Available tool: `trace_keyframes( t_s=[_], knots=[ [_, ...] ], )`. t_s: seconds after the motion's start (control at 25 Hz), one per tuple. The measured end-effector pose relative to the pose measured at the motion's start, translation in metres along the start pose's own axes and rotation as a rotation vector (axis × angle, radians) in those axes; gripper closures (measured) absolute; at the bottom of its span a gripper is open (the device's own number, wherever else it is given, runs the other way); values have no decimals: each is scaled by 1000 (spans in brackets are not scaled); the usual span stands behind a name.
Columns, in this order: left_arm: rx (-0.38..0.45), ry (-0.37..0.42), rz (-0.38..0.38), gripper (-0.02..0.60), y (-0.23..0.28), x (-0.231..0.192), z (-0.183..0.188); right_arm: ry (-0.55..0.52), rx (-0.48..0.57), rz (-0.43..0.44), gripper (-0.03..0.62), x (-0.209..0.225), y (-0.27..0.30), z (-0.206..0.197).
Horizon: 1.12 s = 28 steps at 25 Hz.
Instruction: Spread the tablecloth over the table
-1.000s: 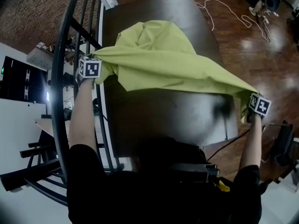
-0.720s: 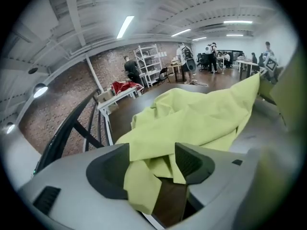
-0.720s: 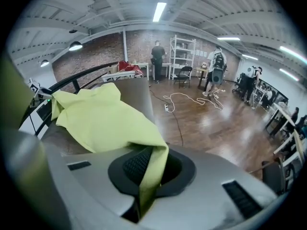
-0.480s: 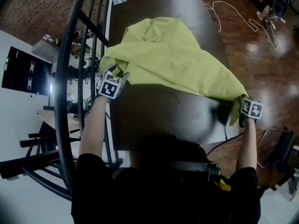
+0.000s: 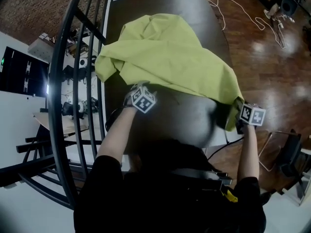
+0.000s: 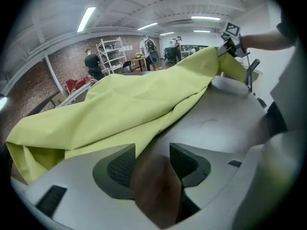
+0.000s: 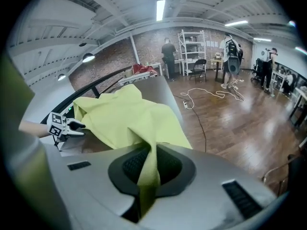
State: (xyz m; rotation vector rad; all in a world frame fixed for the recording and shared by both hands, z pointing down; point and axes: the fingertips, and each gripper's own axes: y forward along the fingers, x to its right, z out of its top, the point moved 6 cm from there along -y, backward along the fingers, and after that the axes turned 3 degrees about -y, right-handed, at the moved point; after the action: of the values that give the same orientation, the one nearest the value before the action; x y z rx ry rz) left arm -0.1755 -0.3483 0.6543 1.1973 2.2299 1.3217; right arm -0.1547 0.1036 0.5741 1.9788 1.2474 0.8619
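Observation:
A yellow-green tablecloth (image 5: pixel 165 52) lies bunched over the far and middle part of the dark table (image 5: pixel 180 123). My right gripper (image 5: pixel 239 114) is at the table's near right corner, shut on a corner of the cloth (image 7: pixel 124 114); in the right gripper view the fabric is pinched between the jaws (image 7: pixel 148 164). My left gripper (image 5: pixel 137 89) hovers over the bare near middle of the table, just short of the cloth's near edge (image 6: pixel 120 109). It (image 6: pixel 152 153) is open; its jaws have just been closing a little after opening wide, and nothing is between them.
A black curved railing (image 5: pixel 63 81) runs along the table's left side, with cluttered desks and a monitor (image 5: pixel 19 74) beyond it. White cable (image 5: pixel 243 11) lies on the wooden floor at right. A chair (image 5: pixel 286 152) stands near the right corner. People (image 7: pixel 169 56) stand far back.
The left gripper let go of the cloth's left corner and swung right and down to the near middle of the table. The freed corner dropped onto the table. The right gripper drew in slightly.

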Motion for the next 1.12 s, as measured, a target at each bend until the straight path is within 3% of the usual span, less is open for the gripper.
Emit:
trace_keyframes(
  t_s=[0.12, 0.28, 0.32, 0.36, 0.44, 0.68, 0.84, 1.12],
  knots=[
    [-42, 23, 71, 351, 14, -10, 1, -2, 1, 24, 591, -4, -1, -8],
    [-94, 28, 13, 350, 23, -20, 1, -9, -10, 20, 591, 7, -3, -15],
    [-100, 18, 17, 385, 23, -23, 2, -9, -12, 18, 591, 13, -3, -15],
    [-103, 11, 33, 517, 21, -27, 3, -9, -15, 16, 589, 19, -3, -15],
    [-103, -10, 52, 574, 18, -30, 5, -10, -20, 16, 591, 29, -2, -12],
    [-76, 5, 22, 577, -3, -30, 5, -46, -18, 29, 591, 29, 6, 3],
    [-16, 18, -3, 577, -51, -28, -4, -111, -16, 31, 589, 16, 2, 5],
    [86, 33, -202, 575, -168, -6, -23, -206, 26, 55, 591, 7, -40, 10]
  ],
)
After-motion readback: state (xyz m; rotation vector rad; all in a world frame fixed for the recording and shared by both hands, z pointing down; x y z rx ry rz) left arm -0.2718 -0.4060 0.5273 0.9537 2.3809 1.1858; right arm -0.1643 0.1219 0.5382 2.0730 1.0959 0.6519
